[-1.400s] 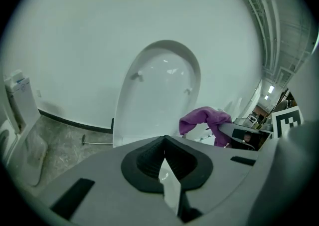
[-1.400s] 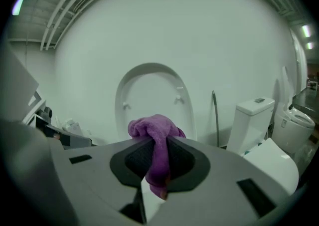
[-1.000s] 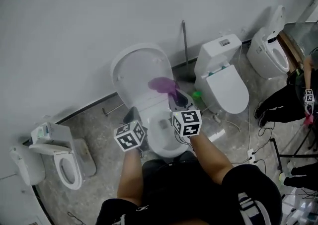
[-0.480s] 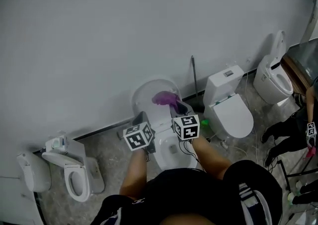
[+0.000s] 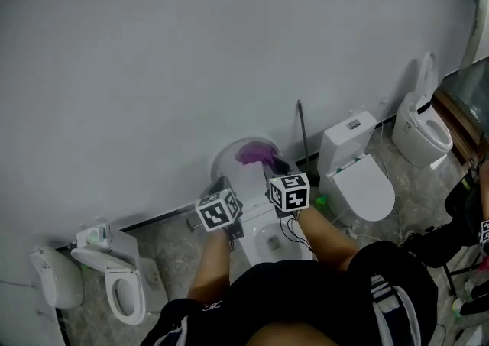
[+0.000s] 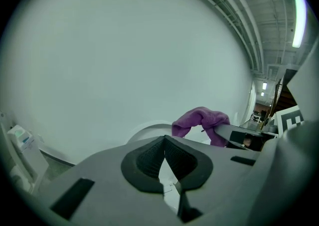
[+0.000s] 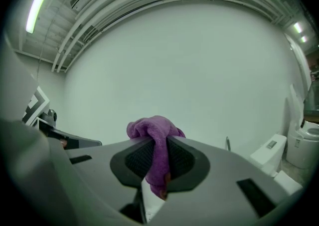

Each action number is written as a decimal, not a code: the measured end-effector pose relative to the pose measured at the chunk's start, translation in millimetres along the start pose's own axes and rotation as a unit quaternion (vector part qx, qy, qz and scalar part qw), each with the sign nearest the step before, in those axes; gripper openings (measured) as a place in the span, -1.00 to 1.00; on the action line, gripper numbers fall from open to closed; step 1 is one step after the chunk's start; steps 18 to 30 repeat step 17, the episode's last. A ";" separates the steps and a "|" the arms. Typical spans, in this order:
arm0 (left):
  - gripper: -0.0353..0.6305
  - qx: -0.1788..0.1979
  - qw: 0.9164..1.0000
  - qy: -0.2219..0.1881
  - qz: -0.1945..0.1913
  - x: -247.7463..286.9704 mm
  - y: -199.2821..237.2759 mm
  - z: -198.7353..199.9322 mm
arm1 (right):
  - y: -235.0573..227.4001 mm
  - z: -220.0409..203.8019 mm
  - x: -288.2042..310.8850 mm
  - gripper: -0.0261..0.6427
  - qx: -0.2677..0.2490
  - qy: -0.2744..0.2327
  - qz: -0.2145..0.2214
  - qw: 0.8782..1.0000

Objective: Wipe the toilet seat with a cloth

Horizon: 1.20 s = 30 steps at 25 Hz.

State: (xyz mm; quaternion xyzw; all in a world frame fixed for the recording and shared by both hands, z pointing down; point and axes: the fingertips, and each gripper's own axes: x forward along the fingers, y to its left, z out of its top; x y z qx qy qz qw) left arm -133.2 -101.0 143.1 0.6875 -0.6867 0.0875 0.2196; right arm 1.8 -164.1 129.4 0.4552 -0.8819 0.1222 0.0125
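A purple cloth (image 5: 256,155) is bunched in my right gripper (image 5: 273,166), which is shut on it and held up in front of the raised lid (image 5: 229,161) of the middle toilet (image 5: 267,244). In the right gripper view the cloth (image 7: 155,132) hangs pinched between the black pads of the right gripper (image 7: 158,145). My left gripper (image 5: 222,186) is level with it on the left. In its own view the left gripper (image 6: 164,142) is shut with nothing between its jaws, and the cloth (image 6: 199,119) shows to the right. The toilet seat is mostly hidden under my arms.
A second toilet (image 5: 359,180) stands close on the right, a third (image 5: 424,129) farther right, and another (image 5: 114,287) at the lower left. A thin upright rod (image 5: 303,132) leans by the wall. A small green item (image 5: 322,201) and cables lie on the floor. A person (image 5: 475,211) is at the right edge.
Both grippers have risen together, carrying the purple cloth up from the toilet. The head camera has risen too, so the toilets look smaller and lower.
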 end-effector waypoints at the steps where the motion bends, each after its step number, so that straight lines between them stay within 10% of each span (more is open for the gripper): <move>1: -0.87 -0.002 1.000 0.004 -0.001 1.8 0.4 -1.3 | -0.4 -0.3 -0.1 -0.75 0.000 0.000 0.000 1.000; 30: -0.87 0.019 1.000 0.016 -0.019 1.6 -10.1 -15.7 | -4.3 -2.9 -6.4 -0.75 -0.020 0.000 -0.020 1.000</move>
